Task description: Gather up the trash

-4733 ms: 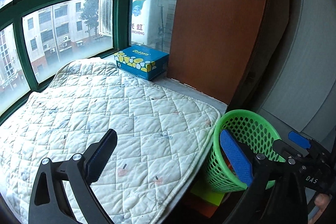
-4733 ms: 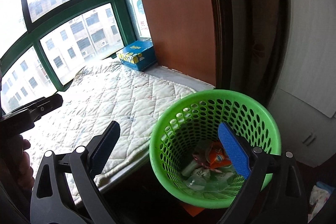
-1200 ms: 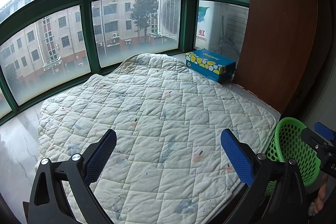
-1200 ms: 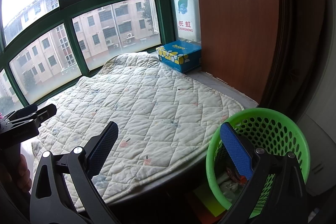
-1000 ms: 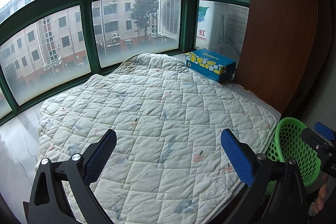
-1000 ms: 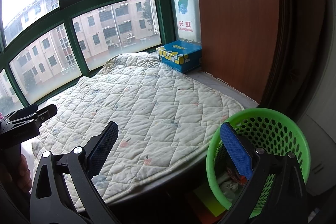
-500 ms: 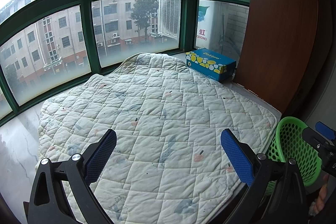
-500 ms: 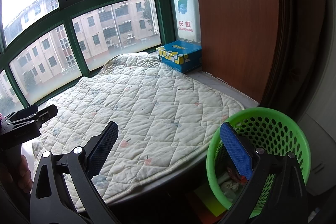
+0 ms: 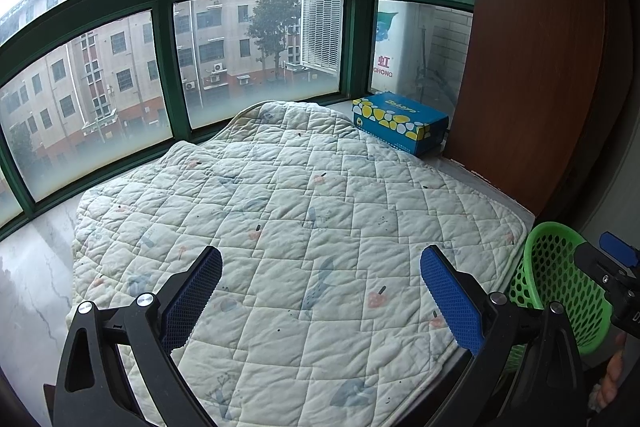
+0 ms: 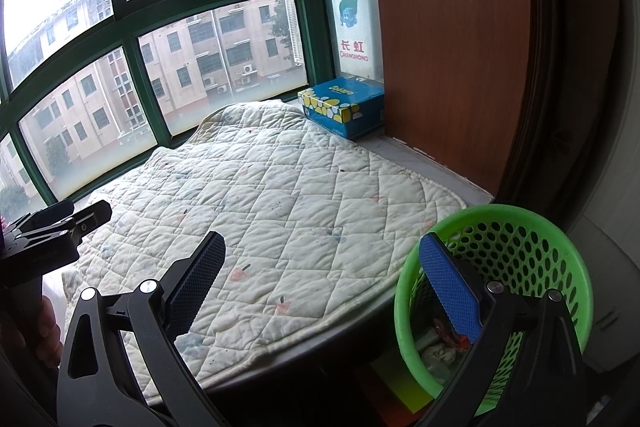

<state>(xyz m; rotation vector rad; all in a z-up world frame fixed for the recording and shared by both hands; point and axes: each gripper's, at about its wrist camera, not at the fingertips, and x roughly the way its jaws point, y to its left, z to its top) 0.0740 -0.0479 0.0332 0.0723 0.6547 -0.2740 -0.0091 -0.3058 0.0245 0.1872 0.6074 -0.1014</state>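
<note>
A green mesh basket (image 10: 516,251) stands on the floor beside the window ledge, with crumpled wrappers (image 10: 440,351) in its bottom. It also shows at the right edge of the left wrist view (image 9: 560,275). My left gripper (image 9: 320,291) is open and empty above the quilted mat (image 9: 288,227). My right gripper (image 10: 320,279) is open and empty, its right finger over the basket's near rim. No loose trash shows on the mat.
A blue tissue box (image 9: 400,121) sits at the far right corner of the ledge, also in the right wrist view (image 10: 344,105). A brown wooden panel (image 9: 532,59) stands to the right. Green-framed windows (image 9: 164,75) close the back. Bare marble ledge (image 9: 32,275) lies left of the mat.
Since 4.7 s ago both grippers pulled back and left, away from the basket, so the whole mat is in view. In the last second nothing has visibly moved.
</note>
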